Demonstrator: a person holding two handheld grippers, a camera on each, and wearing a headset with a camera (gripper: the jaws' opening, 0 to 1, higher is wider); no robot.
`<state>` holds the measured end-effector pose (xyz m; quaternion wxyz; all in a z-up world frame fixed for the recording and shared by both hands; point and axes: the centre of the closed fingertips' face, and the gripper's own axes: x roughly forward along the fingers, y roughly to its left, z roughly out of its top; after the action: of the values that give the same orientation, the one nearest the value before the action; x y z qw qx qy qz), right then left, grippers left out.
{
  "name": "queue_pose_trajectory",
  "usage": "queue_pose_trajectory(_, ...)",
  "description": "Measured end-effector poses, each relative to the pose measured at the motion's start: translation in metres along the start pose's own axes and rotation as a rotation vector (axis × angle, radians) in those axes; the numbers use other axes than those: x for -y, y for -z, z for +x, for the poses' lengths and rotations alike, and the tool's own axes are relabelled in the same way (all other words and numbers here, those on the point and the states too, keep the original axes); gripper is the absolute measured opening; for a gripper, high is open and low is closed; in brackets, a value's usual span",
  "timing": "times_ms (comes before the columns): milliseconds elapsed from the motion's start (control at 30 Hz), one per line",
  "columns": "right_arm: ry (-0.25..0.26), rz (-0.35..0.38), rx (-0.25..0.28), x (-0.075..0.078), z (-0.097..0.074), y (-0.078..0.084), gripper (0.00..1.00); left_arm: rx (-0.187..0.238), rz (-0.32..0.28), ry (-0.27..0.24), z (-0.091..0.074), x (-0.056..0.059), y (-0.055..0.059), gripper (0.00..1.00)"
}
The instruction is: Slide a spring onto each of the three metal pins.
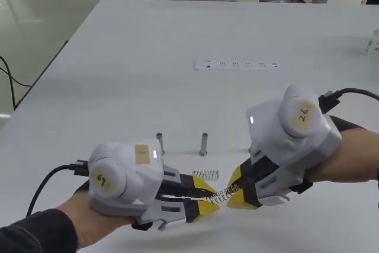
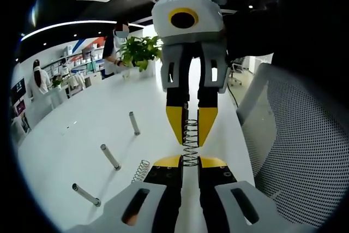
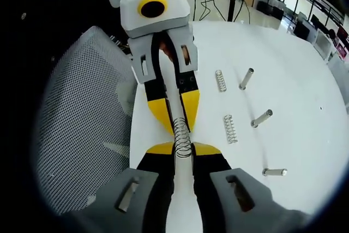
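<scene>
Head view: thin silver coiled spring [image 1: 222,194]

White housing, black shanks, yellow jaw tips on left gripper [image 1: 207,199] and right gripper [image 1: 234,189]. Tan round labels [image 1: 303,114], dark digits. Black cable [image 1: 50,179]. Silver coil pattern on spring [image 1: 222,194]. Dull grey metal pins [image 1: 204,144]. White table [image 1: 177,45]. Grey mesh weave on chair [image 2: 305,135].
</scene>
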<state>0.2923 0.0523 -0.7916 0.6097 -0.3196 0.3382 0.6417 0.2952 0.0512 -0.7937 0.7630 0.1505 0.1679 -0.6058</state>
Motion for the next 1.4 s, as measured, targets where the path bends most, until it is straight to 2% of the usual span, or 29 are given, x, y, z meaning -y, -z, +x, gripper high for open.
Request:
queue_pose_trajectory(300, -0.003, -0.01, 0.016, -0.003, 0.001, -0.013, 0.13, -0.005, -0.002, 0.001, 0.001, 0.002, 0.001, 0.07)
queue_pose_trajectory(533, 0.004, -0.031, -0.001, -0.004, 0.002, -0.018, 0.13, -0.004, -0.004, -0.001, 0.002, 0.002, 0.001, 0.07)
queue_pose_trajectory(767, 0.011, -0.042, -0.023, -0.003, 0.004, -0.018, 0.13, -0.004, -0.005, -0.004, 0.003, 0.001, 0.001, 0.07)
queue_pose_trajectory(1400, 0.017, -0.05, -0.027, -0.001, 0.005, -0.022, 0.13, 0.008, -0.022, -0.011, 0.005, -0.002, 0.001, 0.08)
